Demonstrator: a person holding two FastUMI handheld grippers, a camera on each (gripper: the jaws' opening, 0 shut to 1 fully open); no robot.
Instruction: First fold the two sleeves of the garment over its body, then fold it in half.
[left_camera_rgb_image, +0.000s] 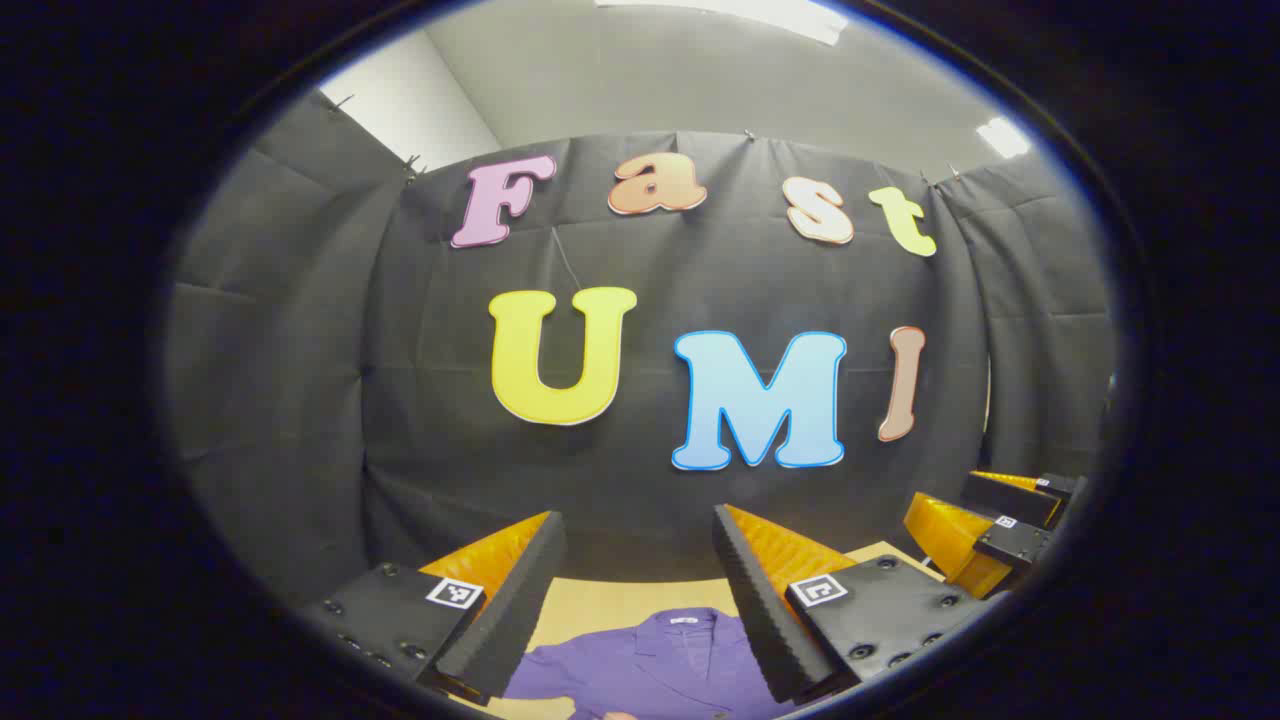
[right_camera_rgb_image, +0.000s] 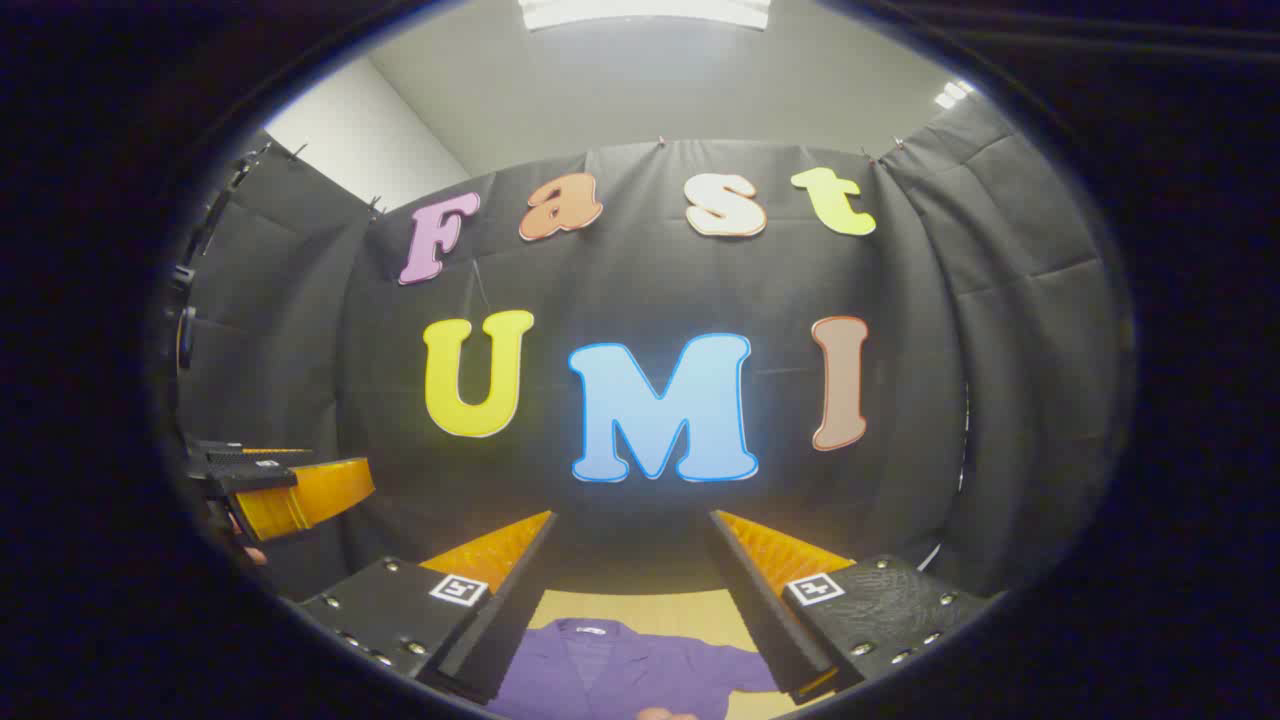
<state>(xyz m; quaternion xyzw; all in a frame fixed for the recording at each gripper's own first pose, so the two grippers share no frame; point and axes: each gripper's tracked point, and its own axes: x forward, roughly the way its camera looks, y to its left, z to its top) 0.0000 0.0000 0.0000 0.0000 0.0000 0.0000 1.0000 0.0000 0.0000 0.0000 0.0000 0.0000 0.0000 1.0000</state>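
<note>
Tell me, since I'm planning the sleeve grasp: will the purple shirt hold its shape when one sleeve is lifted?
Probably not. The purple shirt lies flat on the table with a soft collar, so it looks thin and floppy; a lifted sleeve would likely drape. It seems light, so the body may drag along.

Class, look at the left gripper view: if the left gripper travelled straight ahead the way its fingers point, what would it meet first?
Probably the black cloth wall. The left gripper is open and aimed above the purple garment on the table; depth is unclear.
</note>
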